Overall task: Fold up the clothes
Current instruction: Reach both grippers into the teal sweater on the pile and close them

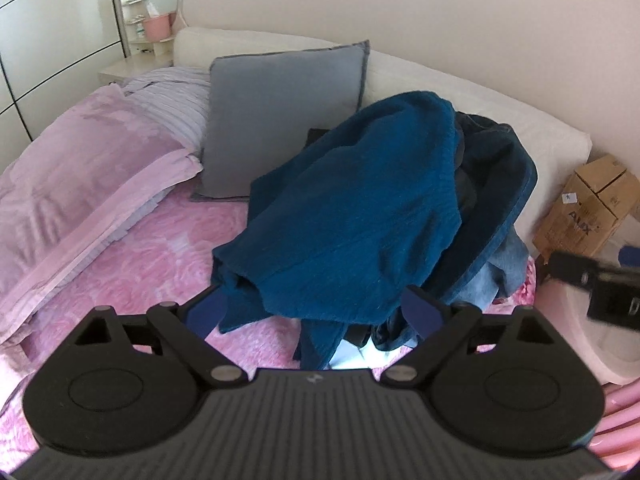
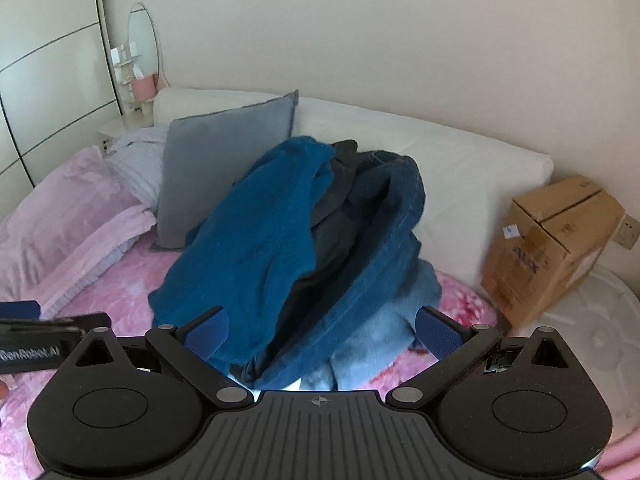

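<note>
My left tool (image 1: pixel 316 312) and right tool (image 2: pixel 322 332) are both spread wide, gripping nothing. The clothes pile (image 2: pixel 288 240), teal sweater (image 1: pixel 352 216) uppermost, lies on the pink bed (image 1: pixel 160 256) against the grey cushion (image 1: pixel 276 112).

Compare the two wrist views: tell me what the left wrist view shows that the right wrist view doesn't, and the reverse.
Only the left wrist view shows the right tool entering from the right edge. Only the right wrist view shows the wall socket beside the box and the left tool's lettered side. Both show the teal sweater on top of the clothes pile, the denim garment under it, the grey cushion, the pink bedspread, the cardboard box, and each tool's own fingers spread open, holding nothing.
</note>
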{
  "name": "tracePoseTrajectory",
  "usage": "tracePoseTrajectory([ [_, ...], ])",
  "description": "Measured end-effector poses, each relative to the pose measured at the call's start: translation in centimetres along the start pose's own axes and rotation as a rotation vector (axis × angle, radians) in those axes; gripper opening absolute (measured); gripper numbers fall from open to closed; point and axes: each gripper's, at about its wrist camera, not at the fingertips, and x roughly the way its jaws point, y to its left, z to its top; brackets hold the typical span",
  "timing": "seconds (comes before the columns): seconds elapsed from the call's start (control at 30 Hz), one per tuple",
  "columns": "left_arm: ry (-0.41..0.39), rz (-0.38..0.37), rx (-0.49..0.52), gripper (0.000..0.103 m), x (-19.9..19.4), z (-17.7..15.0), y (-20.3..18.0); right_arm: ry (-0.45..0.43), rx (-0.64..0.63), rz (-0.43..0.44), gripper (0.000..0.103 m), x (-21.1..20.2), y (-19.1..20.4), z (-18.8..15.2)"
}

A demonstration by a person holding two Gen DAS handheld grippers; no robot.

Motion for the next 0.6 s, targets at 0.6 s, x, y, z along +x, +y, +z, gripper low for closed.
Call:
tracePoseTrajectory([
  [0.6, 0.084, -0.023, 0.002, 0.085, 10.2, 4.5, -1.0, 0.136, 0.061, 0.156, 0.094, 11.0, -3.1, 4.0],
])
